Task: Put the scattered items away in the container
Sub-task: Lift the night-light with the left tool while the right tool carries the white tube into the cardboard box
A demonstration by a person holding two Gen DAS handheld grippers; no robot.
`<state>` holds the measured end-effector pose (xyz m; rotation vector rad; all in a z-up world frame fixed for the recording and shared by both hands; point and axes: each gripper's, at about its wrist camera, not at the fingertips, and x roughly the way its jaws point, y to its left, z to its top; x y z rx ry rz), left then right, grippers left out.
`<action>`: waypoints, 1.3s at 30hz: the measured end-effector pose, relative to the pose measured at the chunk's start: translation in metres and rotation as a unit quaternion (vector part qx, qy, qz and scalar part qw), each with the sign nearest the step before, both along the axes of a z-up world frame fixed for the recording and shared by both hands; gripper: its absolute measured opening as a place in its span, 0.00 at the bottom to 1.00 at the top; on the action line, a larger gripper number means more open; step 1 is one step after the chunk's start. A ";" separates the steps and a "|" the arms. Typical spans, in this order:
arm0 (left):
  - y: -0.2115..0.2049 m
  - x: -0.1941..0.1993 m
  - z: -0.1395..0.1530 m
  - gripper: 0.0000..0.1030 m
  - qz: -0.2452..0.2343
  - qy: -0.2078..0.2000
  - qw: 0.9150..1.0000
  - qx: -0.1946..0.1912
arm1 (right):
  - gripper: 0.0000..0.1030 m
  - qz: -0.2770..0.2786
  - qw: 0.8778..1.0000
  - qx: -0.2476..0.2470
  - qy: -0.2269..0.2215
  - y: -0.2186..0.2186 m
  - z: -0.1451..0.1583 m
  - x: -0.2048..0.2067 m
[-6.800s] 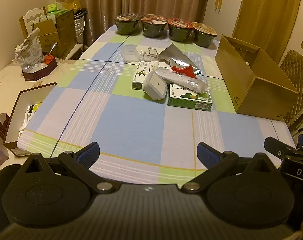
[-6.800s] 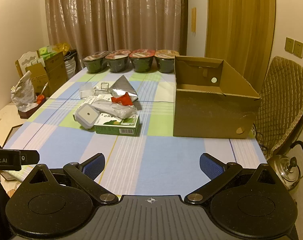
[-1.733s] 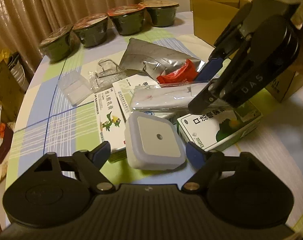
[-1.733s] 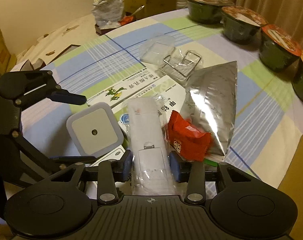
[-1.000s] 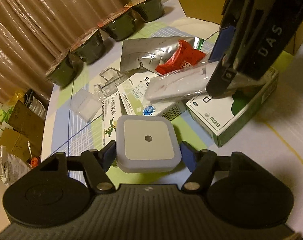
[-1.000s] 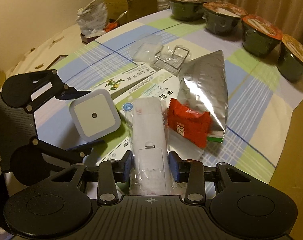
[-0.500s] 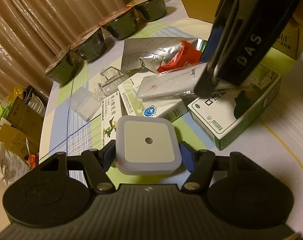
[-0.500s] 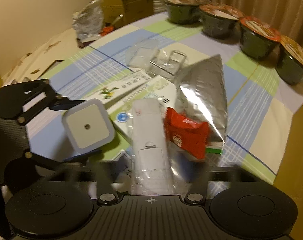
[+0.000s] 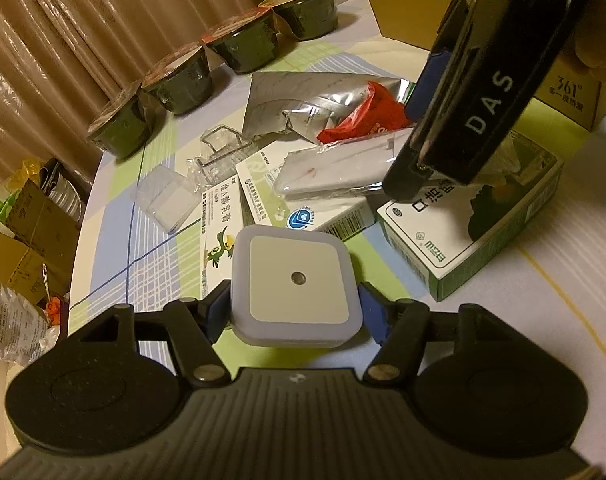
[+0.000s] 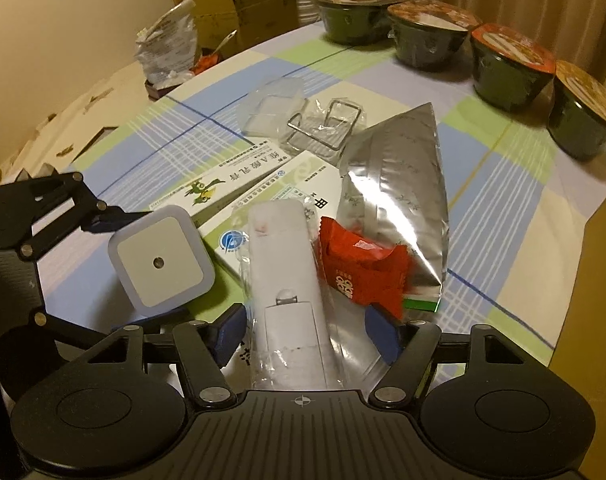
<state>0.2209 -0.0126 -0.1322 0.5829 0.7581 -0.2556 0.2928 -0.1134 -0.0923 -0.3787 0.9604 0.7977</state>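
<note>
My left gripper (image 9: 295,314) is shut on a white square night light (image 9: 299,284), also visible in the right wrist view (image 10: 159,260), where it is held tilted beside the pile. My right gripper (image 10: 306,334) is open, its blue pads either side of a white device in a clear plastic bag (image 10: 287,264) that lies on a green-and-white medicine box (image 9: 475,232). A red snack packet (image 10: 359,268) and a silver foil pouch (image 10: 399,184) lie just right of the device. The brown cardboard box (image 9: 403,0) stands at the far right.
Two flat white medicine boxes (image 10: 231,176) lie under the pile. Clear plastic trays (image 10: 275,108) and a wire clip (image 10: 331,128) sit behind them. Several instant-noodle bowls (image 10: 427,36) line the far table edge. Cartons and a crumpled bag (image 10: 171,48) stand off the table's left.
My right gripper's fingers have spread apart from the bagged device, which they held pinched a second ago. My left gripper keeps its hold on the night light and has barely moved.
</note>
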 end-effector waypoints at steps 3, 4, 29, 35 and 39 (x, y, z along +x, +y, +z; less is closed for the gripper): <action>0.000 -0.001 0.000 0.60 -0.001 0.002 1.000 -0.001 | 0.55 0.024 0.999 -0.011 -0.019 0.004 0.000 -0.006; 0.000 -0.001 0.001 0.60 -0.001 0.002 1.000 -0.002 | 0.50 0.024 0.999 -0.012 -0.018 0.005 0.000 -0.006; 0.016 -0.019 0.037 0.60 0.031 0.004 0.997 -0.073 | 0.39 -0.063 0.995 0.037 -0.064 -0.035 0.075 -0.037; -0.001 -0.034 0.066 0.60 0.028 -0.009 0.996 -0.089 | 0.39 -0.105 0.989 0.036 -0.094 -0.069 0.109 -0.041; -0.024 -0.040 0.091 0.60 0.014 -0.017 0.994 -0.104 | 0.39 -0.142 0.983 0.040 -0.110 -0.100 0.130 -0.046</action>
